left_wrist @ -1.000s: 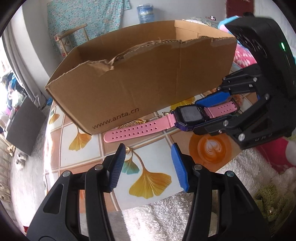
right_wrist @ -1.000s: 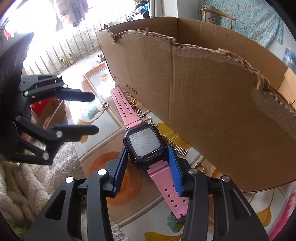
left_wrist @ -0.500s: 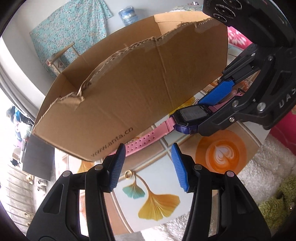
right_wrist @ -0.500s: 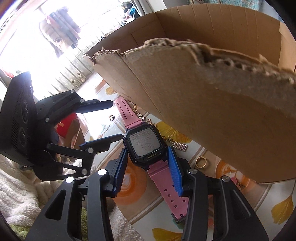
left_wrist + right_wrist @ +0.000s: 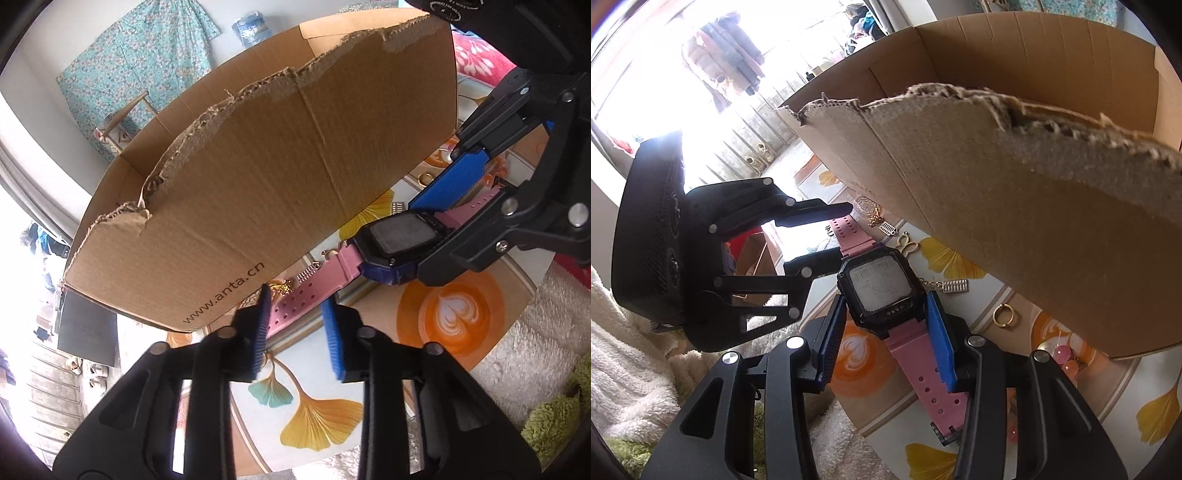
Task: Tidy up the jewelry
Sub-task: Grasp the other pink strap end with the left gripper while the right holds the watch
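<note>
Holding the black square watch with its pink perforated rubber strap (image 5: 879,291) by the case, my right gripper (image 5: 886,339) is clamping its blue pads against both sides of the watch body, with one strap end running back beneath the gripper toward me. In the left wrist view the same watch (image 5: 399,240) is hanging just above the desk (image 5: 369,369), whose printed surface shows ginkgo leaves and a latte-art cup. My left gripper (image 5: 295,328) is reaching to the far strap end, and its jaws have just been closing, with the pink strap lying between the blue pads; I cannot tell whether the pads are already pressing on it, as a sliver of strap shows on either side.

Right beside the watch, a large torn brown cardboard box (image 5: 277,177) printed with a web address is standing on the desk, its ragged front wall rising close behind the strap. Along the foot of that wall, small pieces of jewelry are lying scattered on the desk: a gold ring (image 5: 1004,314), a gold butterfly-shaped charm (image 5: 908,246), a small silver abacus-like charm (image 5: 956,286), and some pink translucent beads (image 5: 1065,358) near the box's corner. A fluffy white blanket (image 5: 635,369) is lying along the desk's near edge.
</note>
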`<state>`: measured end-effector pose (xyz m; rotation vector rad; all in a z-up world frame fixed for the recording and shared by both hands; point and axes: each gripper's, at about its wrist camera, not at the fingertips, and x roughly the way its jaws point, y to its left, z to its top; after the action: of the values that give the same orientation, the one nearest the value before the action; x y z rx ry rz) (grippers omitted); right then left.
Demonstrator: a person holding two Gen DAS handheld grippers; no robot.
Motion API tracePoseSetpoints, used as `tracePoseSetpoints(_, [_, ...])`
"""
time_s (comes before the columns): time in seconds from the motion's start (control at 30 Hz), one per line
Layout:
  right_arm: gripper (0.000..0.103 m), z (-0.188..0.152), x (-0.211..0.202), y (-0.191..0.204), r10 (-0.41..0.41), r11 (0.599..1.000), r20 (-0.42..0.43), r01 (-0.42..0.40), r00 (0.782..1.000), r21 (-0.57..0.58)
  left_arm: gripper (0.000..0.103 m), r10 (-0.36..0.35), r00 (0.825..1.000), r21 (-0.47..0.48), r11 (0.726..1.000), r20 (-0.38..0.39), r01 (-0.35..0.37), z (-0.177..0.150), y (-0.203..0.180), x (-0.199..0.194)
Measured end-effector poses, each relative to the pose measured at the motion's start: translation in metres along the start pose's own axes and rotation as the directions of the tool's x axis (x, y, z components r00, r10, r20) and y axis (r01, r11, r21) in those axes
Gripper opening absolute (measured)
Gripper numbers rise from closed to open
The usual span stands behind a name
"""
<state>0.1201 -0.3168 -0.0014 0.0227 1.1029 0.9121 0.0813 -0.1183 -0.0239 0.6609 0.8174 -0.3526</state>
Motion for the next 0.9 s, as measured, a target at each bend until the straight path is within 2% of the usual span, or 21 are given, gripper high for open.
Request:
tracePoseSetpoints(0.2, [0.043, -0.006, -0.002, -0.003, -0.018, 1.0, 0.01, 0.018, 1.0, -0.01, 0.01, -0.01, 1.0, -0.018, 1.0, 0.005, 0.01, -0.003, -0.002, -0.004])
tracePoseSetpoints(0.43, [0.043, -0.016, -0.002, 0.015, -0.125, 0.988, 0.016, 0.125, 0.992, -0.088, 0.008, -0.031, 1.0, -0.049, 0.998, 0.003, 0.031, -0.003, 0.005, -0.003])
tracePoseSetpoints(0.63, [0.043, -0.027, 0.002, 0.036, -0.246, 0.947, 0.024, 0.246, 0.969, -0.207, 0.007, -0.038, 0.999, -0.072, 0.997, 0.004, 0.038, 0.002, 0.017, 0.0])
tracePoseSetpoints(0.77, [0.042, -0.033, 0.007, 0.052, -0.336, 0.897, 0.043, 0.333, 0.941, -0.29, 0.007, -0.043, 0.999, -0.087, 0.995, 0.002, 0.043, 0.002, 0.021, 0.001])
tracePoseSetpoints(0.9, [0.038, -0.035, 0.009, 0.054, -0.347, 0.89, 0.043, 0.343, 0.937, -0.302, 0.007, -0.045, 0.999, -0.104, 0.994, 0.003, 0.045, 0.004, 0.025, 0.0])
